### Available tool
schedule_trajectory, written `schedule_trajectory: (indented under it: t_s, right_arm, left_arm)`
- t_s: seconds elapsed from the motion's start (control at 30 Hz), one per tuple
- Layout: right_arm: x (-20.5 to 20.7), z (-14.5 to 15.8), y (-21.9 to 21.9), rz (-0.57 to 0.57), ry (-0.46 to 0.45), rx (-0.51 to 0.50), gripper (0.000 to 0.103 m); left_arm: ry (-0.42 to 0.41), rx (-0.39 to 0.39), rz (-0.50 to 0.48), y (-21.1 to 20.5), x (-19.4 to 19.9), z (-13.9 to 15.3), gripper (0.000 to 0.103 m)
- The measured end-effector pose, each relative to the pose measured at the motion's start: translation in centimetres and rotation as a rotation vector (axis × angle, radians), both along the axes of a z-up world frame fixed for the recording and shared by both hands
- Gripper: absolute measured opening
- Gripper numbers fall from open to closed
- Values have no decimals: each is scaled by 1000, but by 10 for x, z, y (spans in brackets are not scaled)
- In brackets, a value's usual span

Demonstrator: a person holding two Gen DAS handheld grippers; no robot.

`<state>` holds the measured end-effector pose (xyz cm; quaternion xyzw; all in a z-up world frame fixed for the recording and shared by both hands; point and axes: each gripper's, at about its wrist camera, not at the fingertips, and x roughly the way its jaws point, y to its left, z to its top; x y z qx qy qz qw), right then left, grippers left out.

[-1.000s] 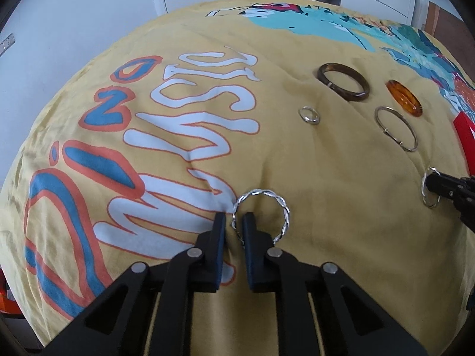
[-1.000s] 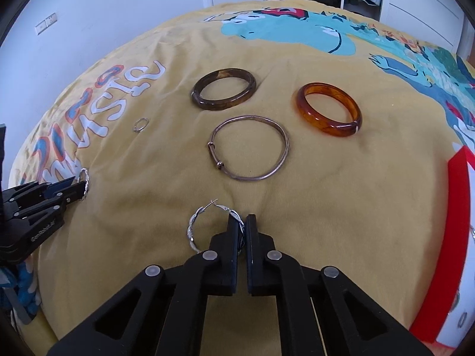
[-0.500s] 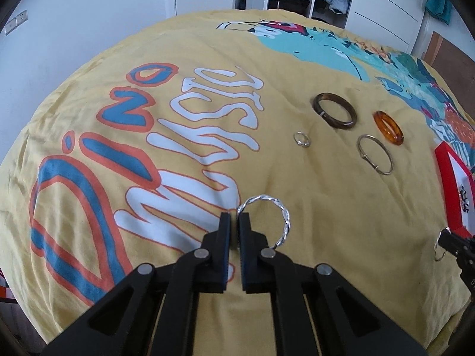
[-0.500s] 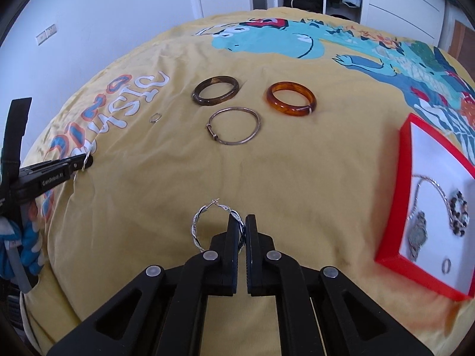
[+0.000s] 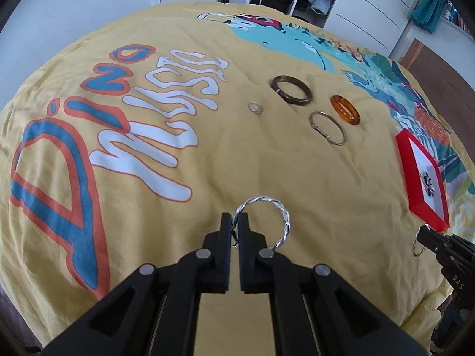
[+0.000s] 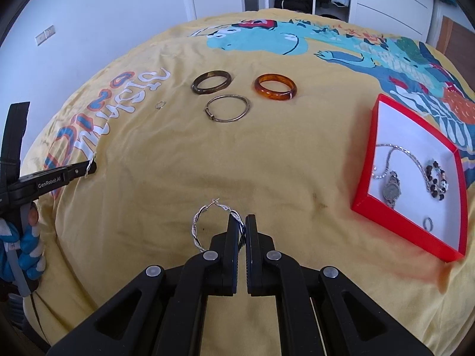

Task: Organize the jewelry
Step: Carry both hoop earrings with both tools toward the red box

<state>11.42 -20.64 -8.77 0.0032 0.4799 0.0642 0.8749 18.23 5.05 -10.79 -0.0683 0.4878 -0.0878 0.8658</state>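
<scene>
Left wrist view: twisted silver hoop [image 5: 274, 216] pinched by left gripper [image 5: 235, 219], held above yellow bedspread [image 5: 207, 154]. Second twisted hoop [image 6: 204, 225] clamped by right gripper [image 6: 242, 222]. Red tray [image 6: 386, 207] lying right; three bangles beyond.

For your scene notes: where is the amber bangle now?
In the right wrist view, the amber bangle lies on the yellow bedspread, right of the dark brown bangle.
</scene>
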Motion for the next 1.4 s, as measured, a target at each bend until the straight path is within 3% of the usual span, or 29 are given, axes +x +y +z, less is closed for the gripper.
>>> schedule_trajectory:
  t_s: [0.4,0.67,0.9,1.13,1.4]
  right_arm:
    - [-28,26,-70,-132,-66,22,4]
    - [-22,40,-167,-266,-96,-6,4]
    - [15,39,-236,-319,-101,-24,4]
    - [63,24,-279,-310,-89,-34,4]
    - [116,-6,-300,-270,-18,-54,4]
  left_arm:
    - [-54,-46,-138,-74,0,41,3]
    - [-80,-61,-316,-187,24,61,3]
    - [-100,-63,-476,-298,54,69,3]
    - [-100,-11,-556,-383,87,51,3]
    - [-65,87,-566,-427,114,10,3]
